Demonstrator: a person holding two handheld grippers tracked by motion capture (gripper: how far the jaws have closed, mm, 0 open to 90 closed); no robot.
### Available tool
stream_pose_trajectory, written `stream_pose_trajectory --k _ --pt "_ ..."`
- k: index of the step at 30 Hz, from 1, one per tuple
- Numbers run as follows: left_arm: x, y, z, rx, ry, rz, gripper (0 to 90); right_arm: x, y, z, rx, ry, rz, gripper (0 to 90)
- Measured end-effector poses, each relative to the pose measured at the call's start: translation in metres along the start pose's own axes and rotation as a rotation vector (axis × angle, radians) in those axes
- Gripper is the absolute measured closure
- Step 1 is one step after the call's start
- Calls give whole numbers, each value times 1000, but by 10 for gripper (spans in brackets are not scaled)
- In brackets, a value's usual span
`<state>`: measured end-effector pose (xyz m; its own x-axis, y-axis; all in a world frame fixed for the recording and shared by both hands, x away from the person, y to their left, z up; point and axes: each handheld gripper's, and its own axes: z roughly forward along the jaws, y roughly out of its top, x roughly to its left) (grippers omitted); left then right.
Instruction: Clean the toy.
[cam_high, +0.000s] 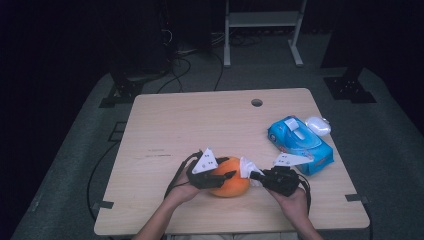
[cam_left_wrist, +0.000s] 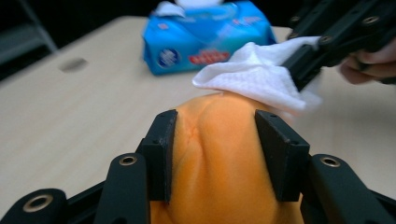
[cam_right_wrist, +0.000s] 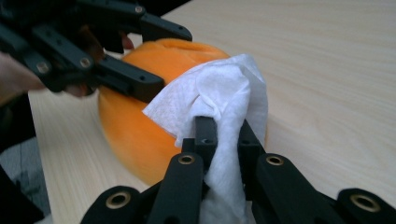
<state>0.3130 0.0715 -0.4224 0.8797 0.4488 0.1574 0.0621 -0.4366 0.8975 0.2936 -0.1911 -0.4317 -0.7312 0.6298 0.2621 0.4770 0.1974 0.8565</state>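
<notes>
A soft orange ball-like thing (cam_high: 231, 186) lies near the front of the wooden table (cam_high: 175, 125). My left gripper (cam_high: 226, 168) reaches it from the left and is shut on it. In the left gripper view the pads (cam_left_wrist: 161, 154) press into both sides of the orange thing (cam_left_wrist: 219, 158). My right gripper (cam_high: 256, 176) comes in from the right, shut on a white tissue (cam_high: 247, 167). The tissue (cam_right_wrist: 219, 93) is bunched between its jaws and drapes onto the top right of the orange thing (cam_right_wrist: 135, 130). The left gripper view shows the tissue (cam_left_wrist: 257, 77) resting on the far end.
A blue pack of wipes (cam_high: 300, 142) lies at the right of the table, with a small white object (cam_high: 318, 125) just behind it. A round cable hole (cam_high: 256, 102) is near the far edge. A metal frame (cam_high: 262, 20) stands on the floor beyond.
</notes>
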Motion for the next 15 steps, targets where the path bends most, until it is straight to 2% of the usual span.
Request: stream_pose_trajectory --k 1,3,5,7,10,12,13,15 --pt "-2 -1 3 -1 11 0 510 0 1 -1 -12 -6 3 834" --pt "-4 -2 7 9 -17 -18 473 0 1 0 -14 -11 1 834" --pt "-2 0 4 35 -79 -41 412 1 -2 3 6 -13 -10 833" --pt "3 1 -2 38 -143 -77 324 3 -4 6 23 -3 -24 834" --pt "10 -1 -7 18 -118 -97 258 12 -3 10 30 21 -72 833" --pt "11 -6 -5 44 -96 -69 261 18 -2 12 33 25 -102 832" --pt "11 -10 -3 46 -98 -61 290 17 -1 12 32 16 -100 833" --pt "15 -14 -3 55 -103 -89 323 11 -4 11 36 -6 -73 834"
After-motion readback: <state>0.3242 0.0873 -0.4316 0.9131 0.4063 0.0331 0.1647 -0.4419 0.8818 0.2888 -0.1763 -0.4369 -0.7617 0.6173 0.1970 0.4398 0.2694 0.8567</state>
